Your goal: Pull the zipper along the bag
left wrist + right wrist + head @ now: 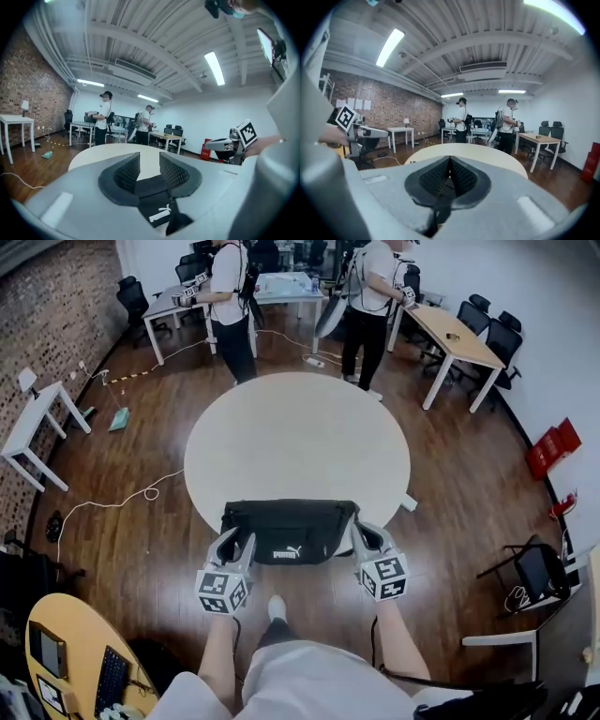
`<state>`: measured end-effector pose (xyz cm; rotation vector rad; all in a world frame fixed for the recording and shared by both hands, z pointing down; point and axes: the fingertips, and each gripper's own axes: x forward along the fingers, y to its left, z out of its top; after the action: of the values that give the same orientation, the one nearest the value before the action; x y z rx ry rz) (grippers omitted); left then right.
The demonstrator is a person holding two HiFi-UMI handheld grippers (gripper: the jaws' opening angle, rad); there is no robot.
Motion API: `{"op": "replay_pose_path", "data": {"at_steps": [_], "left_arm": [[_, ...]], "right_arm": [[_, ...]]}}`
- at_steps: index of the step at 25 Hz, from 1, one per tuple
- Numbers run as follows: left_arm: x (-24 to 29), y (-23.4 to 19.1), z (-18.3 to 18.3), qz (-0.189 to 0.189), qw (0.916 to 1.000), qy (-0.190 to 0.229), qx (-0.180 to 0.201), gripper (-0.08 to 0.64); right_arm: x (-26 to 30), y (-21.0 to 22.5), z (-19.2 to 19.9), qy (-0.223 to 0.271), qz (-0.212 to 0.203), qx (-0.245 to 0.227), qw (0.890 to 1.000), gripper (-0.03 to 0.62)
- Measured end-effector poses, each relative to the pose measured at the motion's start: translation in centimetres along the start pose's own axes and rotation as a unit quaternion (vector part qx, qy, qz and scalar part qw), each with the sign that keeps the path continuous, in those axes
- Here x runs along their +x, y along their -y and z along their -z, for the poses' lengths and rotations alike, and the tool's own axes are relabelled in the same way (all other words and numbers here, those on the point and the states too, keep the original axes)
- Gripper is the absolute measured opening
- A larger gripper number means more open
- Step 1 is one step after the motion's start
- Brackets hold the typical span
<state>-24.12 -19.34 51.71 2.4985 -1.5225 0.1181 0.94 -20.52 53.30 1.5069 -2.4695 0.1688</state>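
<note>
Left tool parted, right tool closed; black bag reads PUMA.

Open tabletop beyond the black bag at its near edge

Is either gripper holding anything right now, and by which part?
Nothing is held. The left gripper has its jaws apart and empty; the right gripper is shut on nothing. The black bag lies on the table.

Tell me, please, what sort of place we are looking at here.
Most likely a shared office or lab workroom: a wooden desk with black office chairs beside it, a brick wall, and strip lights on an exposed ceiling.
</note>
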Motion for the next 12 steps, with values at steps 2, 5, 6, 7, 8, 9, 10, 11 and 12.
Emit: {"op": "replay_pose_path", "data": {"at_steps": [2, 5, 6, 7, 8, 9, 10, 11, 12], "left_arm": [[-1.7, 5.8, -1.7, 0.006, 0.9993, 0.032, 0.017, 0.143], [-4.3, 14.3, -3.5, 0.015, 0.9968, 0.069, 0.038, 0.143], [-5.3, 16.8, -3.8, 0.016, 0.996, 0.077, 0.043, 0.143], [-6.4, 19.0, -4.2, 0.016, 0.9953, 0.082, 0.048, 0.143], [-7.4, 20.8, -4.5, 0.014, 0.9947, 0.087, 0.053, 0.143], [-8.4, 22.4, -4.8, 0.013, 0.9941, 0.091, 0.058, 0.143], [-9.3, 23.7, -5.3, 0.012, 0.9934, 0.097, 0.06, 0.143], [-10.2, 24.8, -5.8, 0.012, 0.9927, 0.103, 0.061, 0.143], [-11.0, 25.9, -6.3, 0.014, 0.992, 0.11, 0.06, 0.143]], "right_arm": [[-4.4, -1.4, -1.2, 0.03, -0.019, -0.008, 0.999, -0.009], [-11.4, -2.5, -2.6, 0.064, -0.031, -0.029, 0.997, -0.009], [-13.6, -2.6, -3.0, 0.071, -0.03, -0.03, 0.997, -0.009], [-15.8, -2.7, -3.3, 0.076, -0.029, -0.029, 0.996, -0.009], [-17.8, -2.9, -3.7, 0.082, -0.028, -0.028, 0.996, -0.009], [-19.6, -3.2, -4.1, 0.088, -0.028, -0.028, 0.995, -0.009], [-21.2, -3.5, -4.7, 0.095, -0.026, -0.03, 0.995, -0.009], [-22.6, -3.8, -5.3, 0.102, -0.024, -0.034, 0.994, -0.009], [-23.8, -4.1, -5.9, 0.109, -0.02, -0.038, 0.993, -0.009]]}}
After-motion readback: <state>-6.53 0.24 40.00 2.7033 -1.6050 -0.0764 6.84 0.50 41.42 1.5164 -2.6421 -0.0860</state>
